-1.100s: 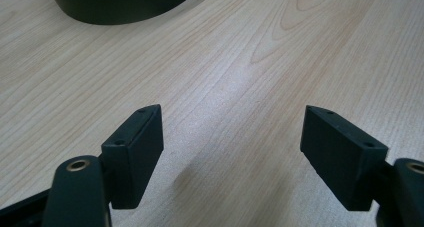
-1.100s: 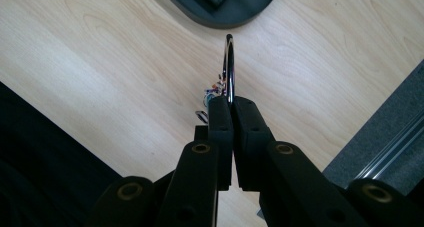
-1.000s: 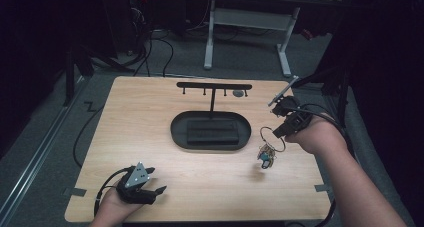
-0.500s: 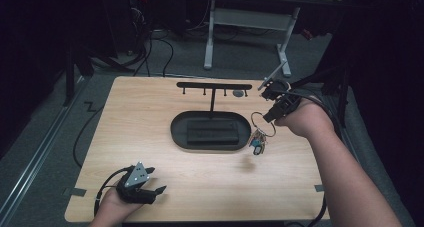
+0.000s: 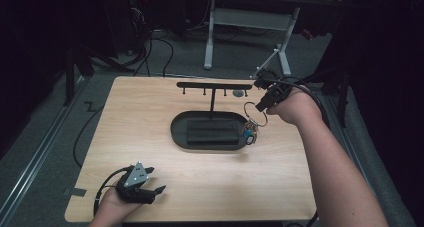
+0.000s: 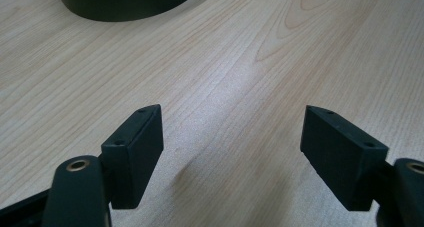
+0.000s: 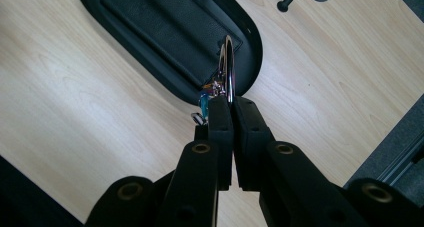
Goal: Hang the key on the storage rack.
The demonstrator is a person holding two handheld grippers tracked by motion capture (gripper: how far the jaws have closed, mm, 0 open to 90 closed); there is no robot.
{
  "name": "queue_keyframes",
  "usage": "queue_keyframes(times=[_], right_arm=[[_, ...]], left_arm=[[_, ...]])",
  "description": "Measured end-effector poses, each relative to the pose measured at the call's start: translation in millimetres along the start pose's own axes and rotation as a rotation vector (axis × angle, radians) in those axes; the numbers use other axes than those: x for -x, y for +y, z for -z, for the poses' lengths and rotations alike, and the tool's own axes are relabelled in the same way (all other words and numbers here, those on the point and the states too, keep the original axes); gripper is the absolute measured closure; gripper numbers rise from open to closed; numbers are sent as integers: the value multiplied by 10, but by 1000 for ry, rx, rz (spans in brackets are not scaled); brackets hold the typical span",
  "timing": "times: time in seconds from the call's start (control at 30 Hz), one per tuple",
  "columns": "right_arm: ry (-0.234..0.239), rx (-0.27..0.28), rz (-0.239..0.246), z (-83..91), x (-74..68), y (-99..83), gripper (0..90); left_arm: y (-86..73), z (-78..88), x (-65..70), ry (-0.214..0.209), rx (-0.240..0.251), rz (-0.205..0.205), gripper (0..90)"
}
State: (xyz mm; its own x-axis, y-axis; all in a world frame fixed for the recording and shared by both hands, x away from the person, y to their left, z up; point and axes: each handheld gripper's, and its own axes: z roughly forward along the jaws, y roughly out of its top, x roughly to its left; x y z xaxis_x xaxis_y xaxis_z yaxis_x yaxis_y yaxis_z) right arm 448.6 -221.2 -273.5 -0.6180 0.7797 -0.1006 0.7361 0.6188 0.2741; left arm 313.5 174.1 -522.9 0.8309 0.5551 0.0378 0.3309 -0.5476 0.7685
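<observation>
The right gripper [image 5: 261, 106] has its fingers clenched on the metal ring of a keychain [image 5: 251, 122], which hangs over the right end of the black oval tray [image 5: 180, 132], while the left gripper [image 5: 150, 192], fingers released, rests on the counter [image 5: 140, 117] in front of that tray.

A lab or recording room is suggested. A light wooden table [image 5: 150, 137] is set on grey carpet [image 5: 175, 52] in a darkened space. At twelve o'clock a white-framed desk [image 5: 250, 17] is seen, with cables [image 5: 145, 42] trailed at eleven o'clock. A metal floor rail [image 5: 35, 152] is laid at nine o'clock, and tape marks [image 5: 74, 191] are stuck at seven.
</observation>
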Motion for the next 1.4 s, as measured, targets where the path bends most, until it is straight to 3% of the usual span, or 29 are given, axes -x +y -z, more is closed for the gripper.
queue_keyframes(times=[0.07, 0.6, 1.0, 1.4], right_arm=[[1, 6, 14, -37, 39, 40, 880], [7, 39, -38, -293, 273, 350, 880], [-2, 45, -84, -420, 429, 410, 877], [-2, 35, -78, -531, 482, 444, 868]], left_arm=[[0, -5, -1, 3, 2, 2, 258], [-12, -8, -14, -3, -5, 2, 259], [-15, -13, -12, -6, -6, 2, 259], [-15, -38, 0, -16, -17, -4, 259]])
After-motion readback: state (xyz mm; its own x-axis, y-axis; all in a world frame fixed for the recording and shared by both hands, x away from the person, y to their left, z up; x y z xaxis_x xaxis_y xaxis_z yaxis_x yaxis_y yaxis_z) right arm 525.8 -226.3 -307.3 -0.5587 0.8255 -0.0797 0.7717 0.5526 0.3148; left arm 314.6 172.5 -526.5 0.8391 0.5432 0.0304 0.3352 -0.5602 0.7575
